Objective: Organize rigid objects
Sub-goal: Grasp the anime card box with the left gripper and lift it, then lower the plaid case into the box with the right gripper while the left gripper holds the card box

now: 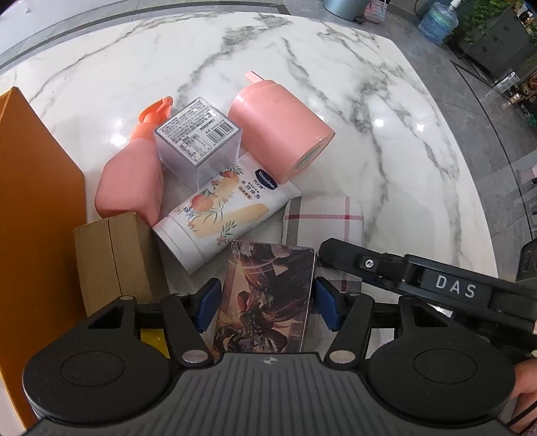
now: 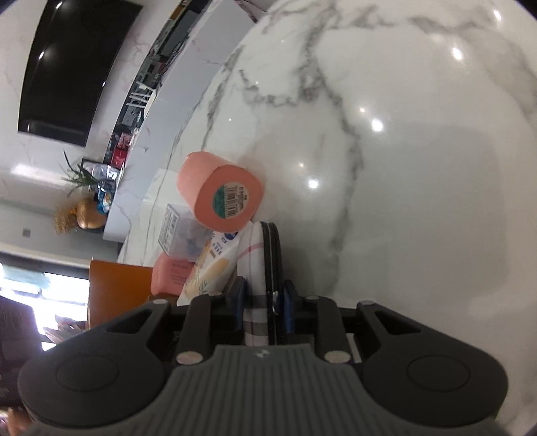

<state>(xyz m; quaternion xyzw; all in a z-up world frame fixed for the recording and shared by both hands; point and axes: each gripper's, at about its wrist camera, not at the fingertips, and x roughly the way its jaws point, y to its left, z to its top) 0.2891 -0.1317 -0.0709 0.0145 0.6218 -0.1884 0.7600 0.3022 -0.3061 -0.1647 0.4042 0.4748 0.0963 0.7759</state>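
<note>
My left gripper (image 1: 268, 303) points down at the pile, its blue pads pressed on both long sides of a flat box with dark artwork (image 1: 268, 285). To the right lies a white plaid case (image 1: 322, 214). A black finger (image 1: 339, 253) of the right gripper reaches over it from the right. In the right wrist view my right gripper (image 2: 265, 300) is shut on that plaid case (image 2: 255, 261), held on edge with its black rim showing. Behind lie a white Vaseline tube (image 1: 228, 208), a clear labelled box (image 1: 198, 141), a pink cylinder (image 1: 282, 130) and a pink pump bottle (image 1: 131, 181).
An orange box wall (image 1: 33, 218) stands along the left, with a brown cardboard carton (image 1: 110, 261) beside it. Everything rests on a white marble table (image 1: 402, 134). Past the table's far edge are a water jug (image 1: 436, 20) and a dark cabinet.
</note>
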